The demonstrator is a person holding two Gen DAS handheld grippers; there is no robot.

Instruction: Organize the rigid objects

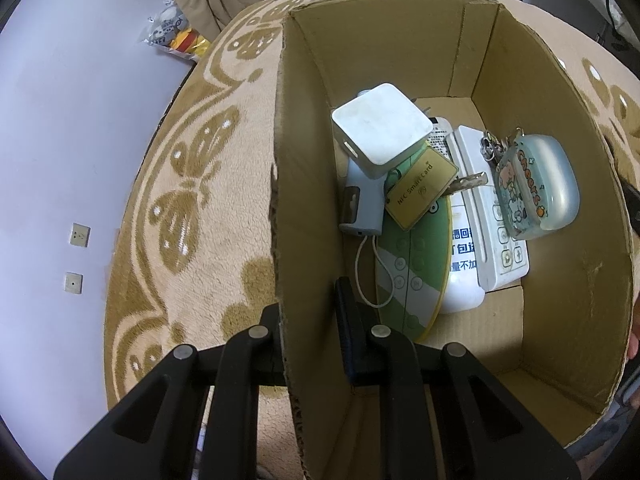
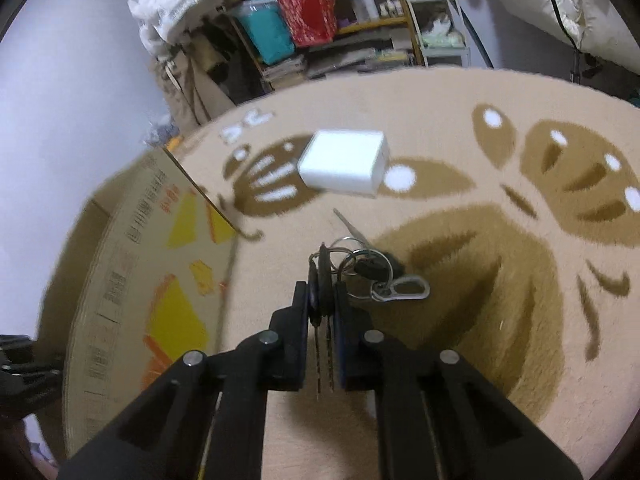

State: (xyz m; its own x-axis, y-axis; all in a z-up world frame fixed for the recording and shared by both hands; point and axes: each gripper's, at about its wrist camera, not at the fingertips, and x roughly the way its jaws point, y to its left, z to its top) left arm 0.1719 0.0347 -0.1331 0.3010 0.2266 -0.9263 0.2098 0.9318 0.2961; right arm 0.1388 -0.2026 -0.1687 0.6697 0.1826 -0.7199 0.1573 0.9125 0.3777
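A cardboard box [image 1: 304, 184] stands on the beige butterfly rug [image 1: 200, 200]. My left gripper [image 1: 310, 332] is shut on the box's left wall, one finger outside and one inside. Inside lie a white square charger [image 1: 380, 128], a gold NFC card [image 1: 422, 190], a green remote [image 1: 412, 272], a white remote [image 1: 492, 216] and a clear "Cheers" case [image 1: 536, 188]. In the right wrist view, my right gripper [image 2: 322, 296] is shut on a bunch of keys [image 2: 324, 280], whose rings and carabiner [image 2: 400, 290] hang out to the right above the rug. A white charger cube [image 2: 344, 162] rests on the rug beyond.
The printed outer side of the box [image 2: 140, 260] fills the left of the right wrist view. Shelves with bins and bags [image 2: 304, 20] stand past the rug's far edge. A snack packet [image 1: 176, 36] lies on the pale floor beside the rug.
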